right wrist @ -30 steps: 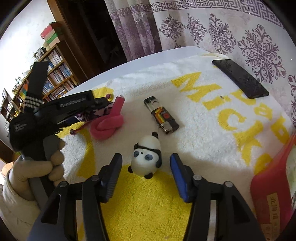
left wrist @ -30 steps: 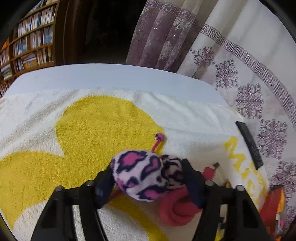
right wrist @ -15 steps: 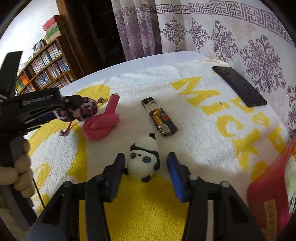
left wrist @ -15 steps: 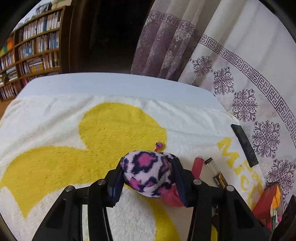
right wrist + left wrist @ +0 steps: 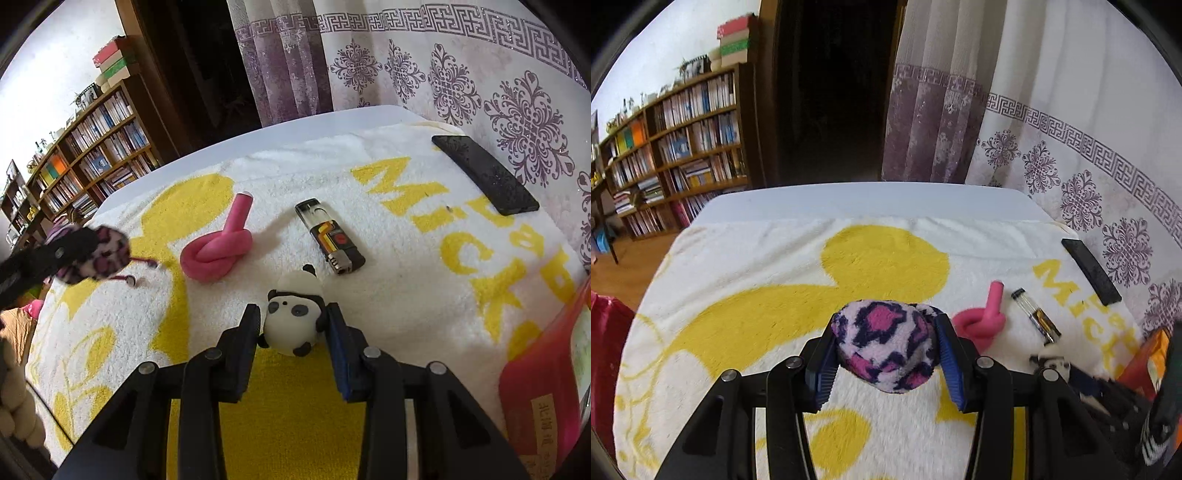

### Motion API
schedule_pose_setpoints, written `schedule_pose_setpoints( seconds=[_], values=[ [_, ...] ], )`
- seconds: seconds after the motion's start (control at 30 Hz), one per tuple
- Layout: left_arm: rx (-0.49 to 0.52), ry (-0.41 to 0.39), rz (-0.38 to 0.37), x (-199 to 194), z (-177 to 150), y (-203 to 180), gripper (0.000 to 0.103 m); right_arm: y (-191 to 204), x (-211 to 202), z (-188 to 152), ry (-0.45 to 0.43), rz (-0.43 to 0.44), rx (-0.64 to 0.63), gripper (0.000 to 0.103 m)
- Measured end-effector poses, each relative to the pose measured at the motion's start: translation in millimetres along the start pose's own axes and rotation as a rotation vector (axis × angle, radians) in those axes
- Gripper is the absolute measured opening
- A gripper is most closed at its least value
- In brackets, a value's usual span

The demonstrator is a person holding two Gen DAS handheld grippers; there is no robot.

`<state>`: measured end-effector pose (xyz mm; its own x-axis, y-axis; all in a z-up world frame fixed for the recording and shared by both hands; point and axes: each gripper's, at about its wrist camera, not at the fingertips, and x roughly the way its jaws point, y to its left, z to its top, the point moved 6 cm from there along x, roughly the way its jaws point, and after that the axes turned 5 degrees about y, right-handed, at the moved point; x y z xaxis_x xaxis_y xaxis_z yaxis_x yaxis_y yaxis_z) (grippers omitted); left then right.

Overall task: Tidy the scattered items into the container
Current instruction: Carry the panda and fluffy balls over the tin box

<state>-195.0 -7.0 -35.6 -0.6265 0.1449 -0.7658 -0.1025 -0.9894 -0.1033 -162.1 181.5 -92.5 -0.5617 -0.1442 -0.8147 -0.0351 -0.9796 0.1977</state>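
My left gripper (image 5: pixel 884 350) is shut on a pink, purple and white leopard-print plush ball (image 5: pixel 886 345) and holds it above the towel; it also shows in the right wrist view (image 5: pixel 105 253) at the left. My right gripper (image 5: pixel 293 325) is closed around a white and black panda figure (image 5: pixel 293 319) that rests on the towel, both fingers at its sides. A knotted pink foam tube (image 5: pixel 218 247) and a lighter (image 5: pixel 330 242) lie on the towel beyond the panda. A red container (image 5: pixel 546 380) stands at the right edge.
A white and yellow towel (image 5: pixel 424 266) covers the table. A black phone (image 5: pixel 484 173) lies at the far right near the curtain. A bookshelf (image 5: pixel 676 155) stands beyond the table to the left. A red object (image 5: pixel 605 354) shows at the left edge.
My left gripper has lifted the plush ball up and away from the pink tube. My right gripper has closed in on the panda figure.
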Motion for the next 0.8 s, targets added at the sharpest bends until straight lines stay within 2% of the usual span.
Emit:
schedule_pose_setpoints(
  seconds=[0.17, 0.53, 0.63, 0.8],
  values=[
    [-0.001, -0.016, 0.017, -20.6, -16.4, 2.4, 0.05, -2.1, -3.0, 1.1, -0.018, -0.003, 0.006, 0.039],
    [-0.037, 0.001, -0.002, -48.3, -61.1, 13.8, 0.05, -11.9, -14.2, 6.2, -0.042, 0.0, 0.053, 0.039],
    [-0.029, 0.006, -0.009, -52.0, -68.0, 12.6, 0.05, -12.9, -34.4, 1.4, -0.057, 0.027, 0.077, 0.034],
    [-0.018, 0.014, -0.038, -55.1, -71.6, 3.4, 0.05, -14.5, -75.6, -14.2, -0.105, 0.04, 0.074, 0.034]
  ],
)
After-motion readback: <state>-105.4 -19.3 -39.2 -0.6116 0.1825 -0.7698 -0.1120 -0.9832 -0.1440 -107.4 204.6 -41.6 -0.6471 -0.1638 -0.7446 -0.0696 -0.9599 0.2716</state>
